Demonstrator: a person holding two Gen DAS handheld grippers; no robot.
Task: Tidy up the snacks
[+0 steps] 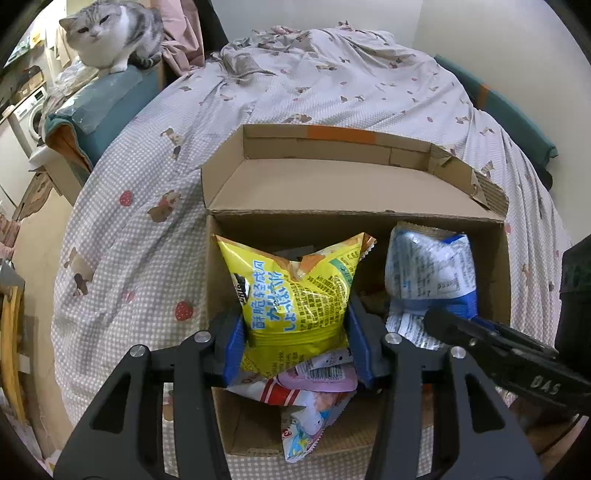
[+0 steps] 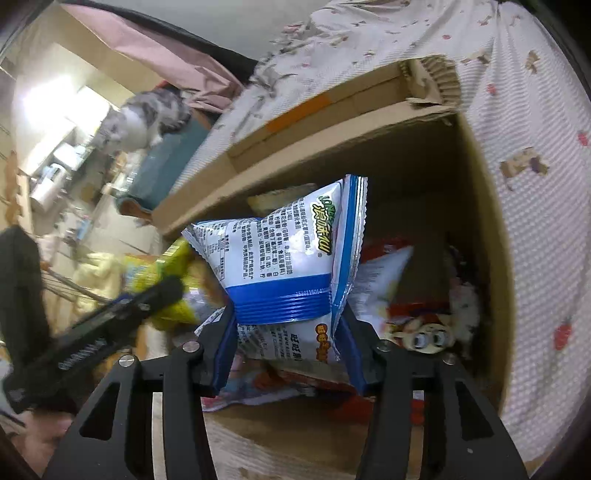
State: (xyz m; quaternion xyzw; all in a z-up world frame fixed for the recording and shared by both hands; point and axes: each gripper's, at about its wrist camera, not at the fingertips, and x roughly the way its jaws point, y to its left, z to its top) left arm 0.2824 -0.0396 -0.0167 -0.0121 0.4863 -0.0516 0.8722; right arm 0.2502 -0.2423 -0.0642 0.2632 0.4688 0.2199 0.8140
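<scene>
Left gripper [image 1: 295,328], jaws closed on the lower part of a yellow snack bag [image 1: 291,291], which stands with its long axis upright and its crimped top toward 12 o'clock, above the open cardboard box [image 1: 354,218] on the bed [image 1: 147,206]. Right gripper [image 2: 284,332], jaws clamped on the lower end of a blue-and-white snack bag [image 2: 288,254], likewise upright, its sealed edge toward 1 o'clock, over the same box. The left wrist view alone shows a pink-and-white packet [image 1: 306,406] lying over the near box wall at 6 o'clock, and a cat [image 1: 110,33] sharply at 10 o'clock. The right wrist view alone shows red-printed packets [image 2: 417,314] resting on the box floor at 3 o'clock.
</scene>
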